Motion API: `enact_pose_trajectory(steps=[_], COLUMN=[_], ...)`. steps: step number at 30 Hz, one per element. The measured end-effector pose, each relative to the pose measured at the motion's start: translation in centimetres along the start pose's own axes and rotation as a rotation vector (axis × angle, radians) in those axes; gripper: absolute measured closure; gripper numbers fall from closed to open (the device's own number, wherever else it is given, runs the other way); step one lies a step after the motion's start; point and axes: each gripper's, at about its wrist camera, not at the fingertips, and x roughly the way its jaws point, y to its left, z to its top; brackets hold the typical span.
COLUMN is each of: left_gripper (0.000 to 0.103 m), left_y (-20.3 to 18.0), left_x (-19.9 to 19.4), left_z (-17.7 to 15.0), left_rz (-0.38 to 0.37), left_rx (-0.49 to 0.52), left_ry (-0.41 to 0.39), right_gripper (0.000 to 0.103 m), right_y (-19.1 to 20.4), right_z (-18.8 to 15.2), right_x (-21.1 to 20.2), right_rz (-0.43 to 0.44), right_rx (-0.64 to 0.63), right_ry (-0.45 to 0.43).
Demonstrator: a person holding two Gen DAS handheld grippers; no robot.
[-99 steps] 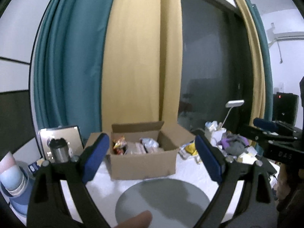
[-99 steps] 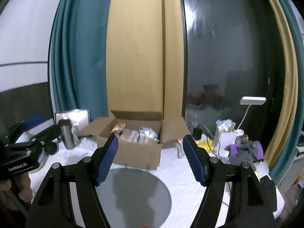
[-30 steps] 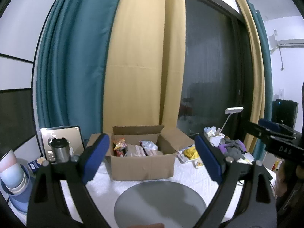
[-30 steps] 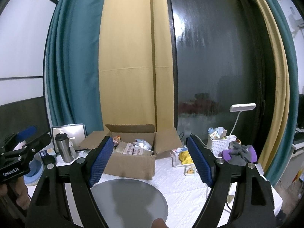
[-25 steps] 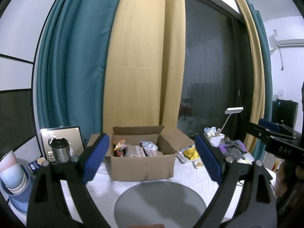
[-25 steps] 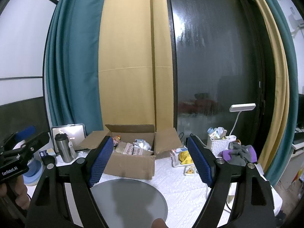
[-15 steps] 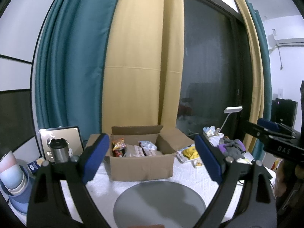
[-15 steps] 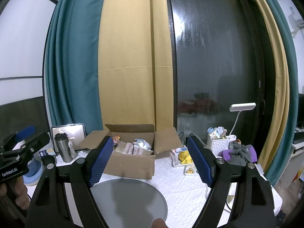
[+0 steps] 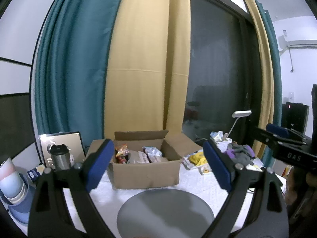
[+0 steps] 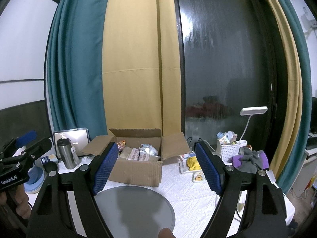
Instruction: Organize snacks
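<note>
Nearest the lens, the left gripper (image 9: 158,164) stands with its blue pads spread wide and nothing between them; the right gripper (image 10: 156,163) is spread the same way, also empty. Both hang above the near edge of the table (image 10: 198,190), which is covered with a white textured cloth. Just under them, at the near edge, lies a round grey plate (image 10: 134,208), bare.

Behind the plate, about mid-table, sits an open cardboard box (image 9: 145,173) with its flaps folded outward. The snacks (image 10: 138,153) are inside it: a red-and-orange packet in the left rear corner, pale boxed packs in the middle, a crinkled bluish-white packet to their right.

Left of the box stands a steel travel mug (image 10: 66,154), with a tablet (image 10: 75,138) propped behind it near the table's left edge. Right of the box lie yellow wrappers (image 10: 193,162), then a white basket (image 10: 227,148), a purple-and-grey cloth (image 10: 251,159) and a white desk lamp (image 10: 253,111) toward the right edge.

Beyond the far edge hang teal and yellow curtains (image 10: 134,59) beside a dark window (image 10: 227,59).
</note>
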Motion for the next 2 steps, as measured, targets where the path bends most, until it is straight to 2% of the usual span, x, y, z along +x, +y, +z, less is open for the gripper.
enact_pose_trajectory(steps=[2], left_gripper=[0.011], left_y=[-0.06], left_x=[0.66], left_z=[-0.12], left_rz=[-0.008], left_rx=[0.002], left_ry=[0.01], right_gripper=[0.02], right_y=[0.05], right_z=[-0.11], right_x=[0.07], right_rz=[0.0], right_rx=[-0.002], right_ry=[0.001])
